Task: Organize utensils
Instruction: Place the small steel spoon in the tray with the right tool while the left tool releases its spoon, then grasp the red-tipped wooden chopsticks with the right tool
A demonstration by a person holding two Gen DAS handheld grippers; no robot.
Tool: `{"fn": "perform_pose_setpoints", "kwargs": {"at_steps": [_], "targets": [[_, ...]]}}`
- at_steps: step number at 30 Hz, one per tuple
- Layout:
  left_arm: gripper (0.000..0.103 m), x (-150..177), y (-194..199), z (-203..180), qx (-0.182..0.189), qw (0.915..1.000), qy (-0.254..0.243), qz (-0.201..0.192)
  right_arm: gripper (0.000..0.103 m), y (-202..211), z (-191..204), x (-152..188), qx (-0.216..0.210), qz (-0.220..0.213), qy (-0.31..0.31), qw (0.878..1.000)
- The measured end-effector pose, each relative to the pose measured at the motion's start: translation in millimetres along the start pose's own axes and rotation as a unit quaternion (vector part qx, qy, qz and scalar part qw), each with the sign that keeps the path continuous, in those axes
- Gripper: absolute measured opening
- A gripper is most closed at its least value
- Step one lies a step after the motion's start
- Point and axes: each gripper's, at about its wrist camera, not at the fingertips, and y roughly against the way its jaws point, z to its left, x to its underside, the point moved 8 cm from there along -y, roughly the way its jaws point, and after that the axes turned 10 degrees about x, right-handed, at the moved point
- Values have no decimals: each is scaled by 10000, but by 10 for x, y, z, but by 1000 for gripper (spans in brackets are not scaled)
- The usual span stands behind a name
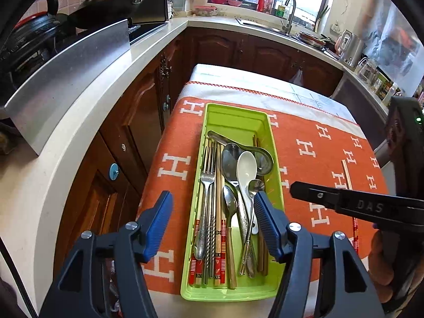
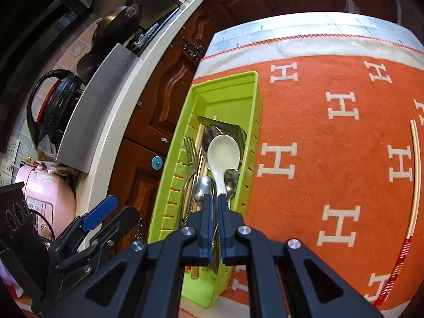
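Over green tray (image 1: 275, 143), left fingers (image 1: 161, 212) apart, right fingers (image 2: 224, 206) closed, empty.

A green tray (image 1: 275, 143) holds spoons, a fork and chopsticks lengthwise; one chopstick pair (image 2: 416, 175) lies apart on the cloth.

The utensil tray (image 1: 233, 122) lies lengthwise on the blanket (image 1: 312, 143) that covers the table, near the table's left edge. In the tray the fork (image 1: 206, 185) and chopsticks (image 1: 220, 238) lie along the left side, and the spoons to their right — the ceramic spoon (image 1: 246, 175) on top of the metal ones, its bowl toward the far end. A pair of chopsticks (image 2: 416, 175) lies on the blanket well to the right of the tray. The kitchen counter (image 1: 87, 122) runs along the left — the sink (image 1: 265, 25) is behind.
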Motion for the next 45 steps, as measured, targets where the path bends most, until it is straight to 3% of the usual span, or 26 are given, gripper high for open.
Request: {"fn": "perform_pose_setpoints", "kwargs": {"at_steps": [2, 13, 24, 29, 38, 45], "targets": [[70, 1, 24, -30, 9, 10000, 14, -15, 6, 49, 1, -2, 42, -62, 83, 9999], [71, -19, -48, -526, 314, 9994, -140, 51, 6, 379, -484, 62, 606, -466, 306, 9966], [71, 77, -420, -1603, 1075, 9906, -755, 368, 6, 683, -1412, 132, 1307, -772, -98, 9884], [71, 138, -664, -1947, 1185, 9870, -919, 579, 6, 717, -1787, 215, 1689, -784, -190, 9823], [70, 357, -1146, -2299, 1170, 9812, -1164, 997, 6, 593, -2256, 416, 1774, -512, -453, 9818], [68, 467, -1298, -2366, 1032, 9798, -1273, 1150, 6, 463, -2274, 471, 1582, -354, -351, 9861]]}}
